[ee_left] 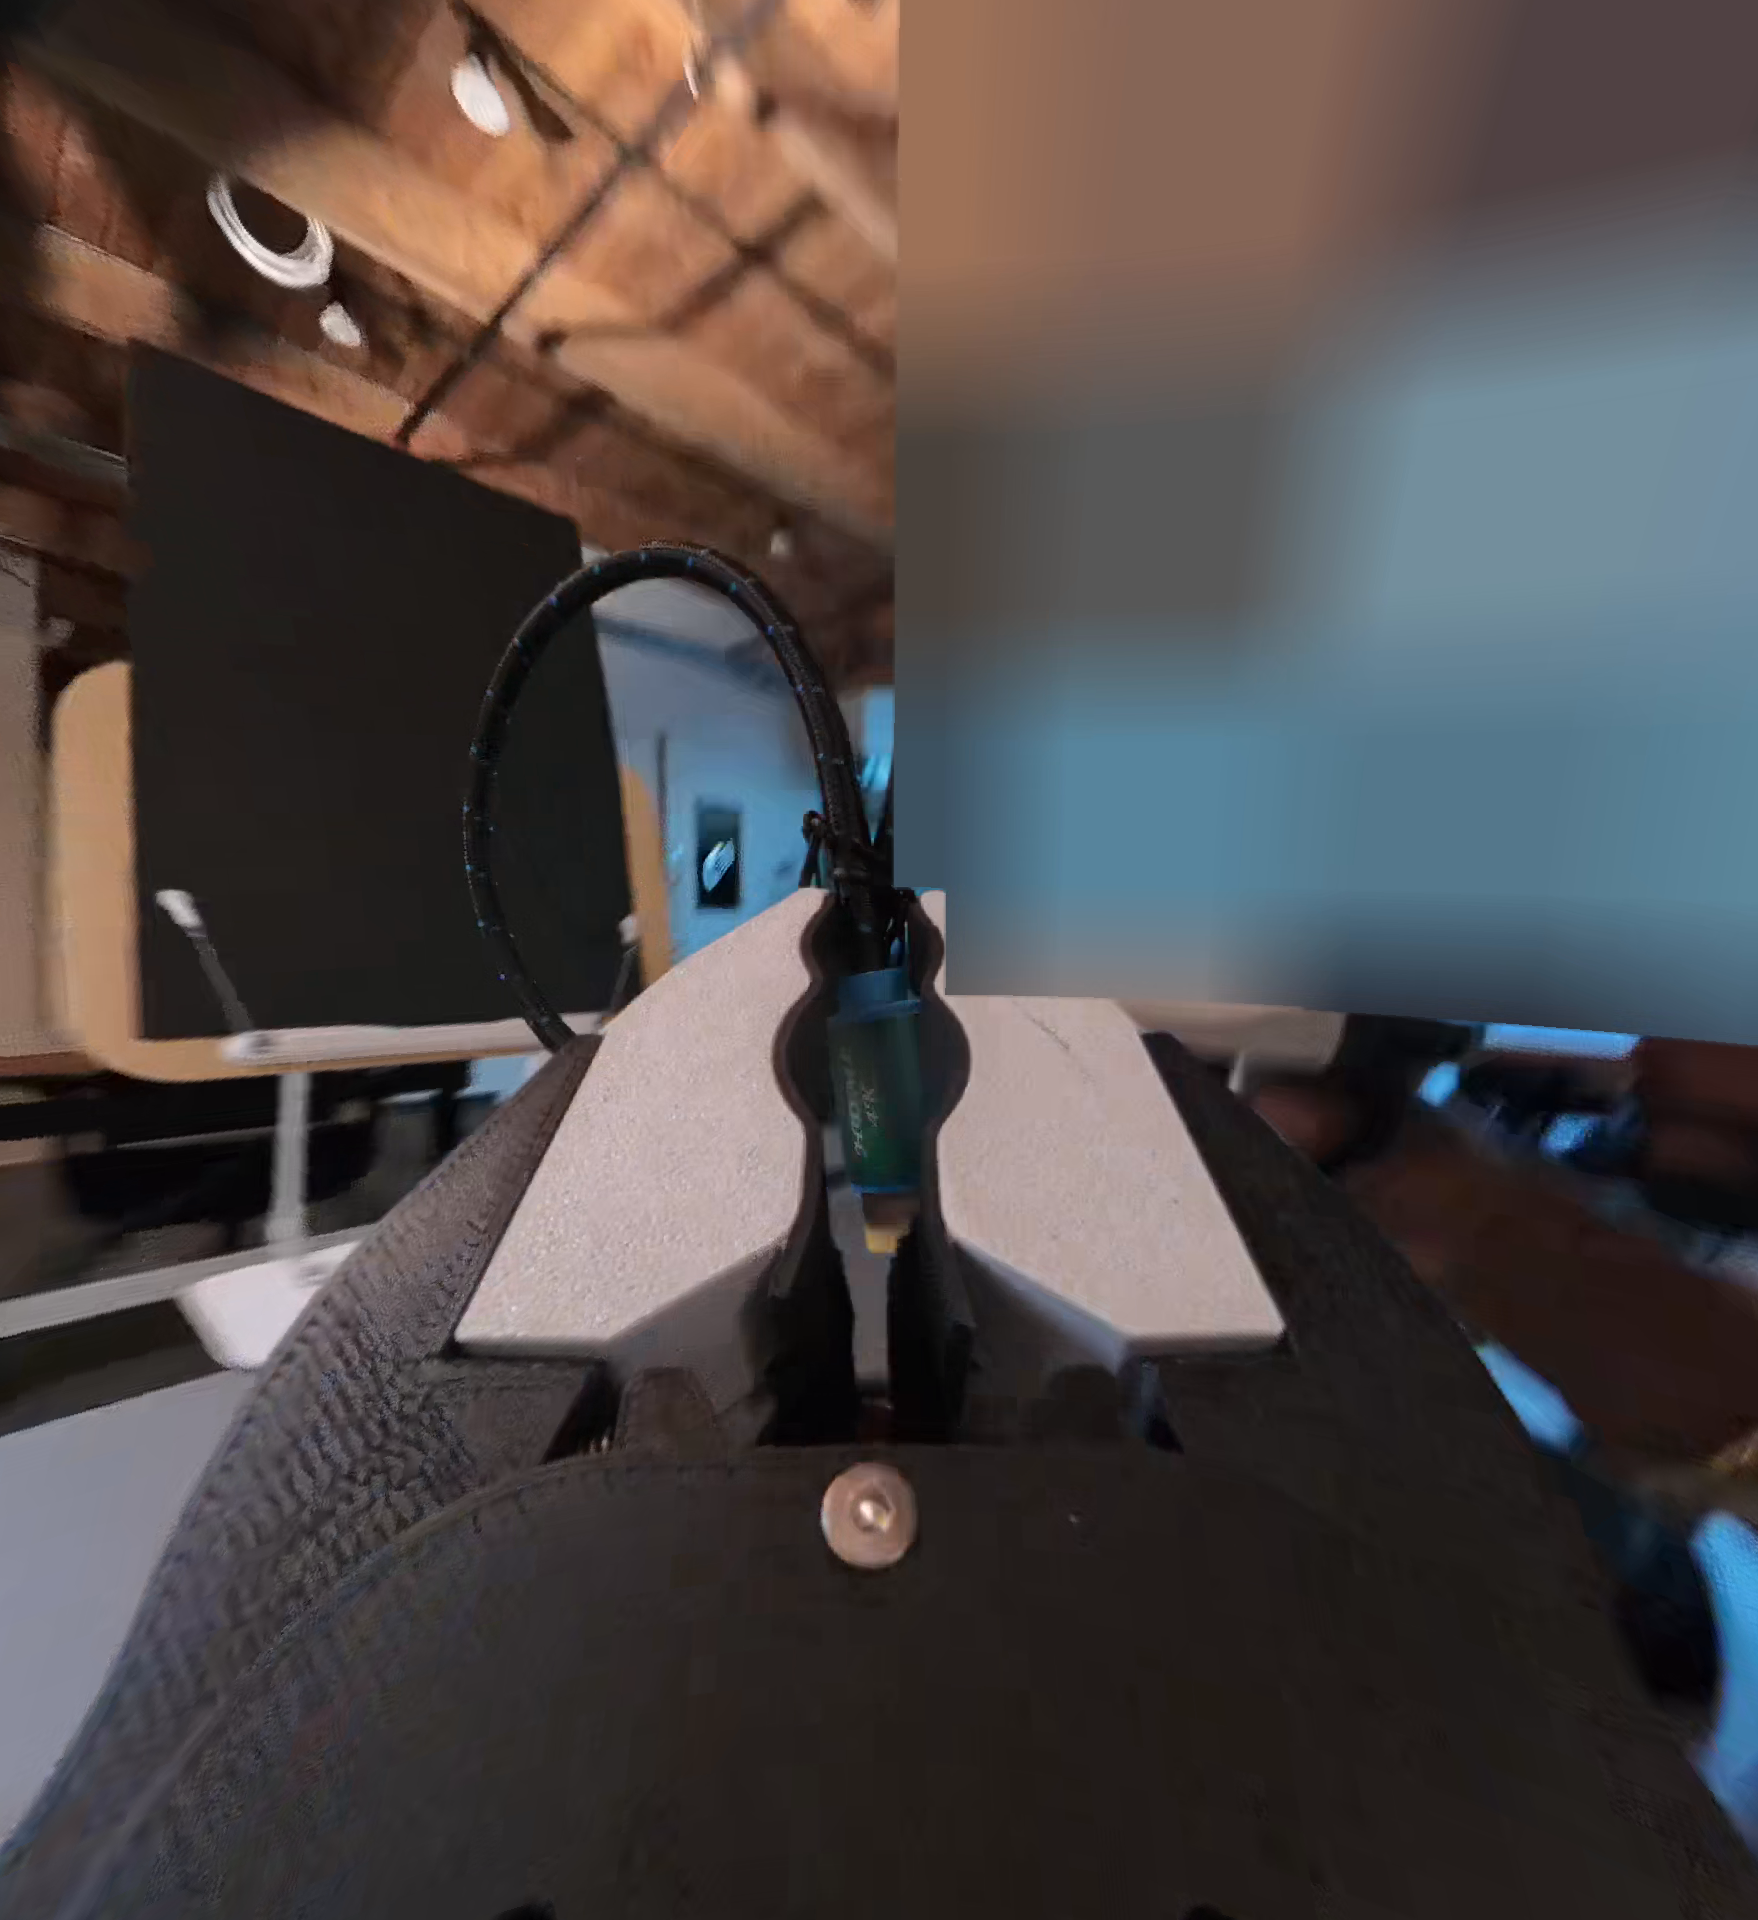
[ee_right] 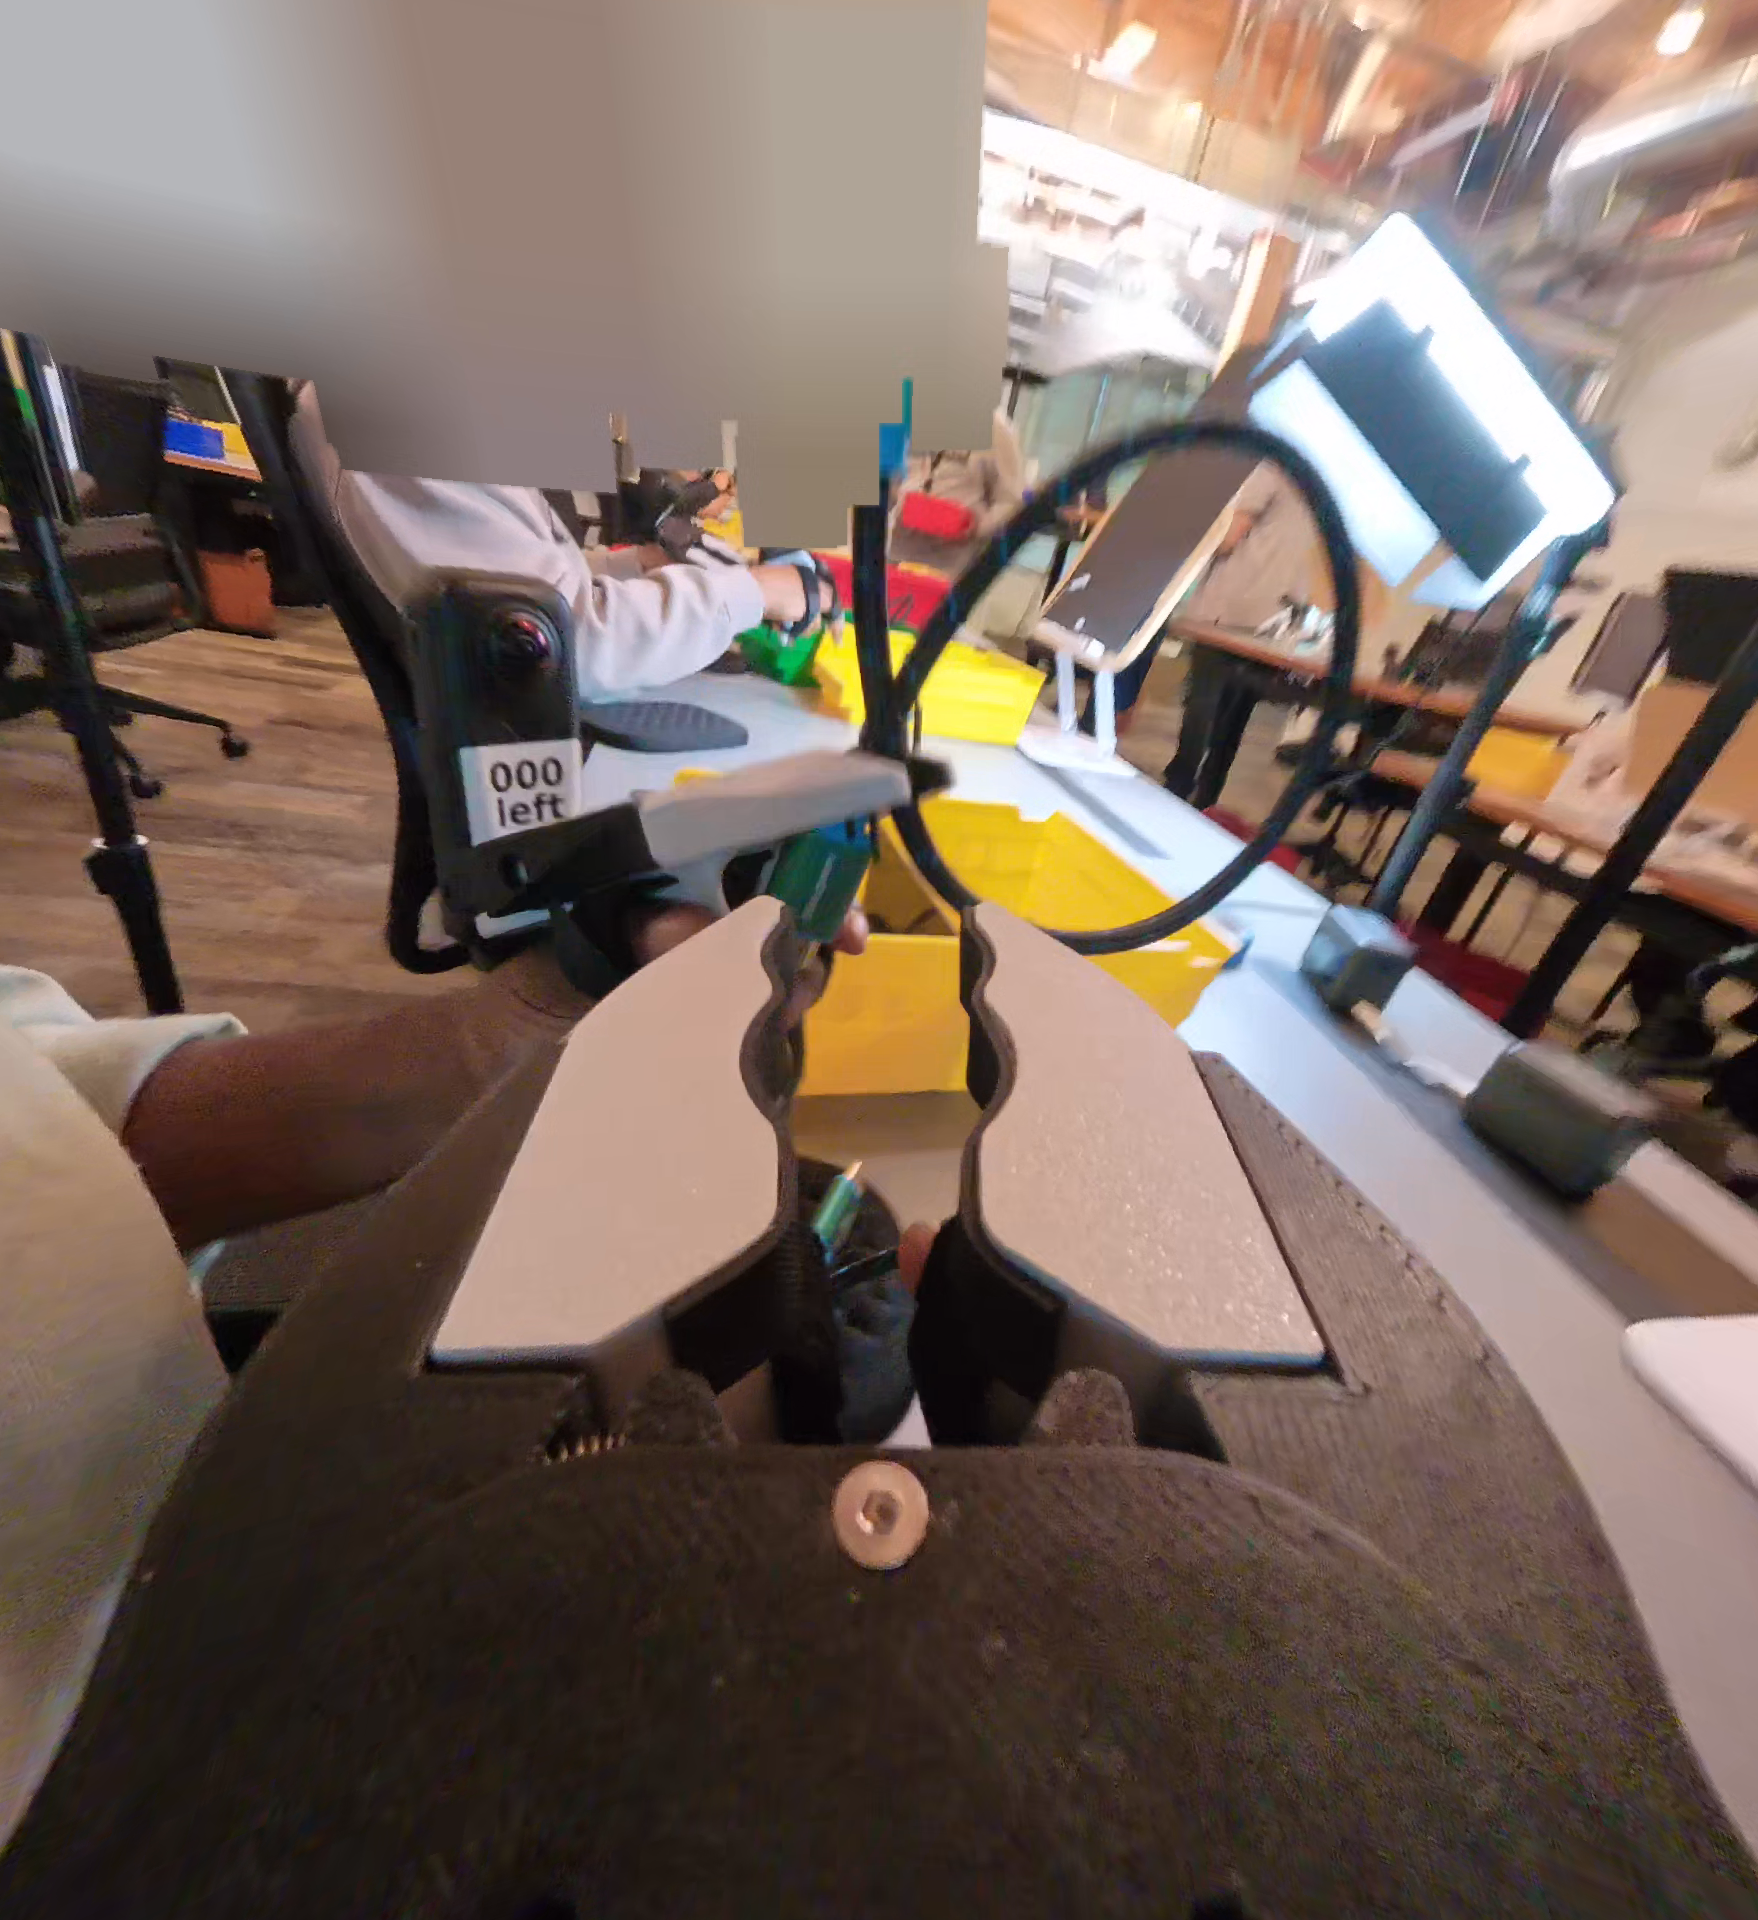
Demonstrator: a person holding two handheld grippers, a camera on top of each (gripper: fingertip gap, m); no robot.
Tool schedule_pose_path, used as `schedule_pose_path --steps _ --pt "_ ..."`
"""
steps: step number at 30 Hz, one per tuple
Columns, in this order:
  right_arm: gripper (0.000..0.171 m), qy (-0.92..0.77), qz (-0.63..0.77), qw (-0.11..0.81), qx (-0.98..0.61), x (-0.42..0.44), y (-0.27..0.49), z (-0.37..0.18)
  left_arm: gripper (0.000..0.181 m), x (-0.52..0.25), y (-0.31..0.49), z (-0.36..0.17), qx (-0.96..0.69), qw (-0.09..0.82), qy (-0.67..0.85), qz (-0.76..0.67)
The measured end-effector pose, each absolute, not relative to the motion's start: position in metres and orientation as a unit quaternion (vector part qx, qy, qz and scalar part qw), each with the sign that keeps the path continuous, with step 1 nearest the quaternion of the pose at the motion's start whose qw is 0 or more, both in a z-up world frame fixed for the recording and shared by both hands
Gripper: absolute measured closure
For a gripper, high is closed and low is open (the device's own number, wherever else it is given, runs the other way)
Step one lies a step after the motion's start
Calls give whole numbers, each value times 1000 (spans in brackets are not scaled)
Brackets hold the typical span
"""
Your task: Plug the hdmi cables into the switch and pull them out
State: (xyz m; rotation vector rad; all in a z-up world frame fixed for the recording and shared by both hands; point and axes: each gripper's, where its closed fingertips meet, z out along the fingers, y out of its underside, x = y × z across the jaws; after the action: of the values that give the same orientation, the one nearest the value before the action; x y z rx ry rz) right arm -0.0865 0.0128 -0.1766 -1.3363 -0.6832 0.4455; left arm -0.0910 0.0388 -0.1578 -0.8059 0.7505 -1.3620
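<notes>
Pinching a green HDMI plug [ee_left: 873, 1107] between its fingers [ee_left: 688, 1122], the left gripper [ee_left: 870, 914] points upward, gold tip facing back toward the camera, black braided cable [ee_left: 501, 748] looping out over the fingertips. The right gripper [ee_right: 870, 925] has its fingers [ee_right: 1114, 1153] spread, nothing between them, aimed at that same plug from just beside it. A second green connector [ee_right: 839, 1205] sits low behind the right fingers, seemingly in the person's hand; the hold is unclear.

Risks, judged: the plug is gripped by the body with the tip facing inward, so a regrip or handover looks needed; it could twist or slip out during the pass. The stiff cable loop [ee_right: 1301, 665] may snag a fingertip or spring the plug off-axis. No switch is identifiable in either view, so alignment cannot be checked.

Around: yellow bins [ee_right: 1020, 862] on the grey surface [ee_right: 1270, 883], directly behind the grippers, crowding the approach. Two small grey blocks [ee_right: 1550, 1127] sit along the surface's right edge; a tablet on a stand [ee_right: 1135, 561] toward the far edge; a light panel [ee_right: 1446, 416] above it; a tripod leg [ee_right: 75, 707] left, on the floor.
</notes>
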Motion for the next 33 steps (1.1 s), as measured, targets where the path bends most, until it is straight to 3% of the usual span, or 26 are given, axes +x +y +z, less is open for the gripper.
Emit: schedule_pose_path --steps 1,5,7,9,16,18,19,27,30,33 --pt "139 -315 188 722 -587 -81 8 -168 170 -90 41 -160 -361 659 367 -548" --pt "128 -351 142 764 -522 -67 -12 -131 169 -89 43 -165 -342 697 499 -385" --pt "118 -398 92 766 -496 -61 -20 -123 170 -88 39 -173 -333 667 567 -349" --pt "118 -468 33 746 -473 -59 -29 -126 169 -89 34 -181 -330 629 624 -326" --pt "133 -612 -103 642 -451 -75 -33 -163 169 -86 21 -195 -306 575 709 -269" --pt "157 -622 -144 622 -453 -74 -28 -170 169 -84 18 -197 -300 570 719 -262" --pt "158 -624 -153 612 -462 -73 -27 -173 169 -84 20 -198 -301 572 720 -252" --pt "159 -590 -89 630 -497 -63 -38 -167 170 -99 26 -187 -288 566 718 -285" --pt "159 -575 -79 631 -514 -53 -41 -165 170 -106 46 -188 -300 577 722 -237" --pt "159 -534 -1 664 -523 -50 -46 -156 171 -109 47 -177 -299 589 693 -287"
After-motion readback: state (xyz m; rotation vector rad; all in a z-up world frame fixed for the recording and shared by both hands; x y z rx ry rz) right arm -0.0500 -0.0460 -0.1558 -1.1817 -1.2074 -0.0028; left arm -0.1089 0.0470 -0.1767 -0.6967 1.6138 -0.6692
